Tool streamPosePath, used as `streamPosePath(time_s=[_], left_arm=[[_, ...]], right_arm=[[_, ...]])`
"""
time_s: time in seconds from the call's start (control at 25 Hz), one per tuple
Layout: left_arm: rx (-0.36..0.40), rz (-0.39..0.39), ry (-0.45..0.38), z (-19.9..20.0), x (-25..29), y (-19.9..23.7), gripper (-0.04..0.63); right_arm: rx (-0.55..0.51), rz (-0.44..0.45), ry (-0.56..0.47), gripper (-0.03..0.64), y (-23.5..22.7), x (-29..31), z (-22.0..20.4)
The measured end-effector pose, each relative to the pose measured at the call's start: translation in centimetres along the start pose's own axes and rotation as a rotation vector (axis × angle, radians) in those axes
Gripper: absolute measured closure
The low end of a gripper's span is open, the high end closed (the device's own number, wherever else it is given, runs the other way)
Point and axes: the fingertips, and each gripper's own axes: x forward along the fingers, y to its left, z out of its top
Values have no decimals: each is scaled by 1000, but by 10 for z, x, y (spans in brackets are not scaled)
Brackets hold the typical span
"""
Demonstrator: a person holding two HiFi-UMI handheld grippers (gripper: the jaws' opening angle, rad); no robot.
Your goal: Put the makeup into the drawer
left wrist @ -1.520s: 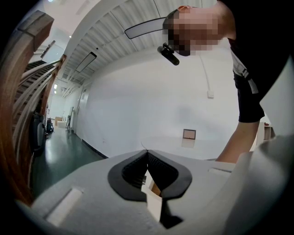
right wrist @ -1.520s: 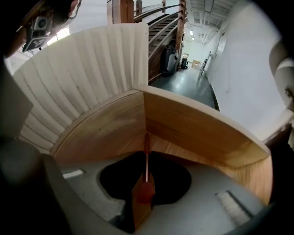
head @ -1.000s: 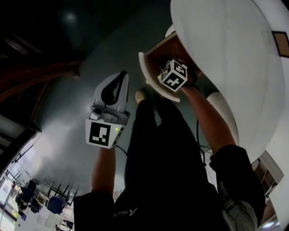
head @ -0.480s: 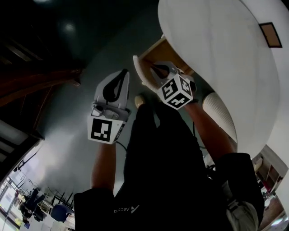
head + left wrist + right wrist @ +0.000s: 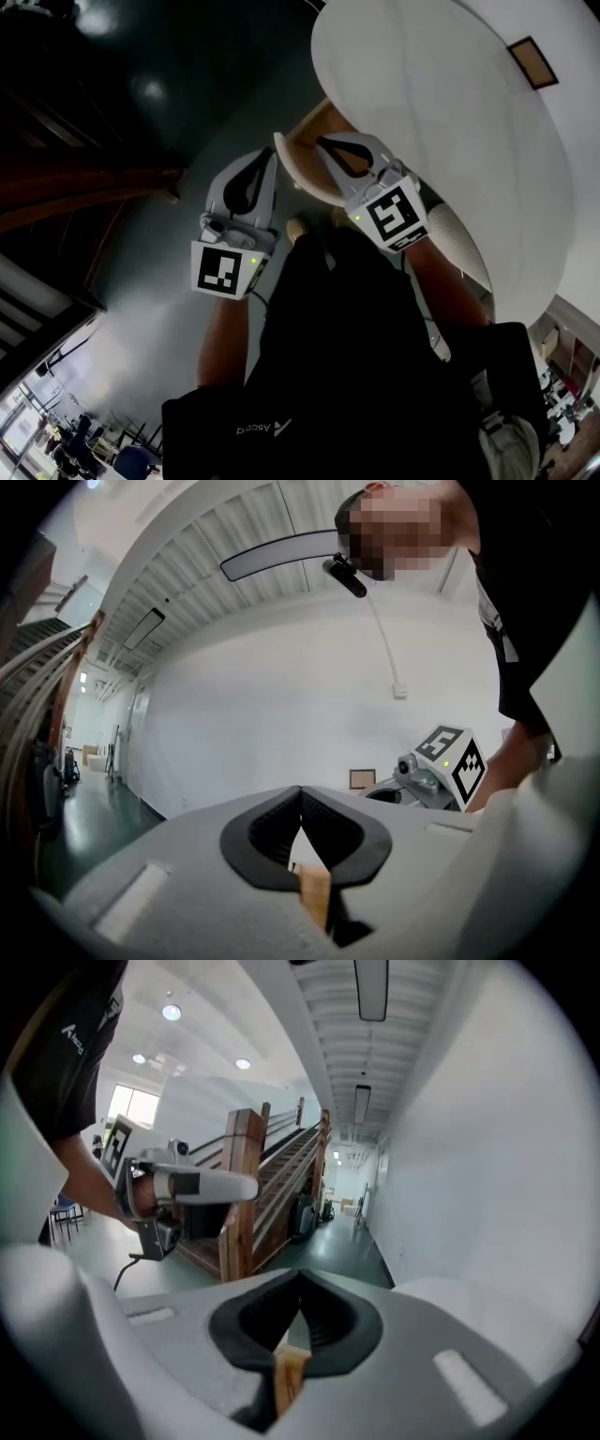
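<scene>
No makeup shows in any view. The wooden drawer [image 5: 312,127] stands open under the round white table [image 5: 441,122], its curved white front [image 5: 289,169] towards me. My right gripper [image 5: 323,142] hangs over the drawer's front edge, jaws shut, tips meeting [image 5: 300,1275] with nothing between them. My left gripper [image 5: 267,157] hovers just left of the drawer front, also shut and empty [image 5: 300,789]. Each gripper shows in the other's view: the right gripper [image 5: 441,766] with its marker cube, and the left gripper [image 5: 192,1185].
A white ribbed seat [image 5: 459,234] stands beside the table, right of my right arm. Dark green floor [image 5: 141,234] spreads to the left. A wooden staircase [image 5: 248,1185] rises beyond the left gripper. A white wall [image 5: 281,696] carries a small brown frame [image 5: 362,779].
Both grippers have risen. The right gripper has come up out of the drawer and tipped towards level, and now sits over the drawer's front edge.
</scene>
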Motion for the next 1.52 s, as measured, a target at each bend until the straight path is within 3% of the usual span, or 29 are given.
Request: streamPosePath(time_s=[0.36,0.68,1.2,1.36,1.52], left_arm=[[35,-66,-72,63,5,-32,586],[66,-122,-85,79,7,-46,586],[77,-157,-95,87,13,-58,586],[80,-161,-142,93,15,-59,586],[74,-155,-115,86,15,-62,586]], right_arm=[[36,-45,-292,614,-10,-68,94],[85,-35,-425,614,0,-95,122],[118,-97,-474,614,-15,-118,120],[129,-98,-467,614,-15,-120,114],[139,-96,-463,614,-14,-123,109]])
